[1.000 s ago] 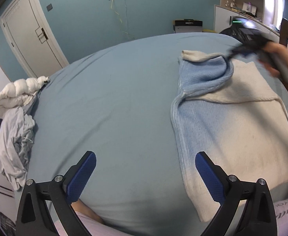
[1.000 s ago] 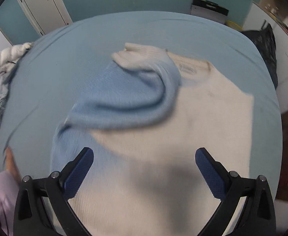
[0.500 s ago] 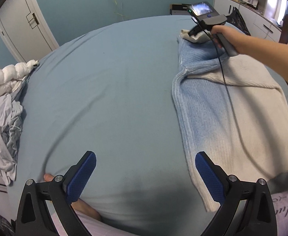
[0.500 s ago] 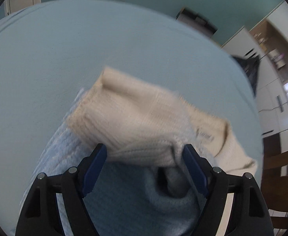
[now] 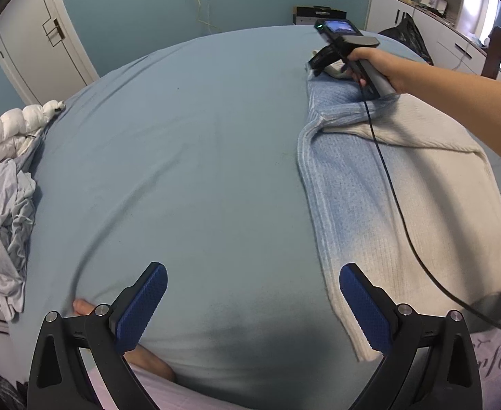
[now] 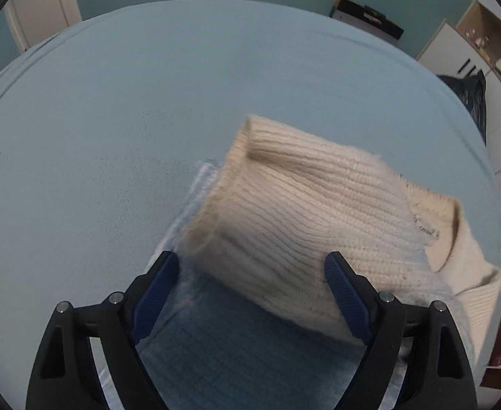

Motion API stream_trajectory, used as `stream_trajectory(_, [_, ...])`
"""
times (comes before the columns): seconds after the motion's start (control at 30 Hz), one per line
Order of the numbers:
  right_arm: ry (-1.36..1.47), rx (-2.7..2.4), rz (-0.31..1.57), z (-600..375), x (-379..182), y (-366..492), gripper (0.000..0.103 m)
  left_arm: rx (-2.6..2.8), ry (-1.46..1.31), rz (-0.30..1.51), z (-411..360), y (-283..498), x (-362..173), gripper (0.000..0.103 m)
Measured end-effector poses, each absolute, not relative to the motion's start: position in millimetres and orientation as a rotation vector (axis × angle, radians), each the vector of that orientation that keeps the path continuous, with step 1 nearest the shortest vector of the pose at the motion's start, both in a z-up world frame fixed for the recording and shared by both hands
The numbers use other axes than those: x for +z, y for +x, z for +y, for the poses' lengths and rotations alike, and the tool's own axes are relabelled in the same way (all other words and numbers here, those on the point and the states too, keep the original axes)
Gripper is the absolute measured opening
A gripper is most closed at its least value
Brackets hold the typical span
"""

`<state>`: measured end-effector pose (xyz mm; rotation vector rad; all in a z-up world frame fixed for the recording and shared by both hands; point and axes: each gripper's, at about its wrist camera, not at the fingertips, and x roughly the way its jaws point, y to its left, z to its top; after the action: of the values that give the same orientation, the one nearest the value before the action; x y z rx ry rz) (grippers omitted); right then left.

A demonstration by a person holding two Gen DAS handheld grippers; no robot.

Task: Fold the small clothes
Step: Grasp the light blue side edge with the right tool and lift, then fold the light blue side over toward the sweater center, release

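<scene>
Blue-and-cream sweater (image 5: pixel 397 184) lying flat on the bed (image 5: pixel 182 157), sleeve folded across. Right gripper (image 6: pixel 252 294) wide open, straddling the cream cuff (image 6: pixel 294 205), nothing pinched yet. Left gripper (image 5: pixel 252 304) open and empty beside the sweater's hem. Probably best to close low on the cuff ribbing, then pull the sleeve straight along the sweater's edge.

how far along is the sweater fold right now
Early stage. Done: the sweater lies flat on the bed with one sleeve folded across its body. In hand: the right gripper, fingers open, sits at the cream cuff. Left: the other sleeve and folding the body; the left gripper hangs open, idle.
</scene>
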<state>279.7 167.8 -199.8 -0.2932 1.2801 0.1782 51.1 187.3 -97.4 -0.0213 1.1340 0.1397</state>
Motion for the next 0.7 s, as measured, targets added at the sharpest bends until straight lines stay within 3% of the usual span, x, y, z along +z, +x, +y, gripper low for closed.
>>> stream_trajectory(0.03, [-0.253,0.202,1.288,162,-201,282,0.06,0.138,-0.029,1.13,189,51,-97,0.102])
stream_trajectory(0.07, [-0.198,0.234,1.288,156,-198,284,0.046,0.135,-0.035,1.126,191,51,-96,0.102])
stream_trajectory(0.1, [-0.143,0.244,1.282,149,-191,285,0.02,0.132,-0.047,1.119,192,51,-94,0.102])
stream_trajectory(0.13, [-0.109,0.239,1.276,144,-185,286,0.006,0.13,-0.055,1.116,194,50,-93,0.102])
stream_trajectory(0.33, [-0.123,0.165,1.074,123,-92,270,0.004,0.128,-0.067,1.046,199,39,-77,0.102])
stream_trajectory(0.7, [0.22,0.399,0.792,191,160,210,0.004,0.131,-0.166,0.976,223,12,-57,0.102])
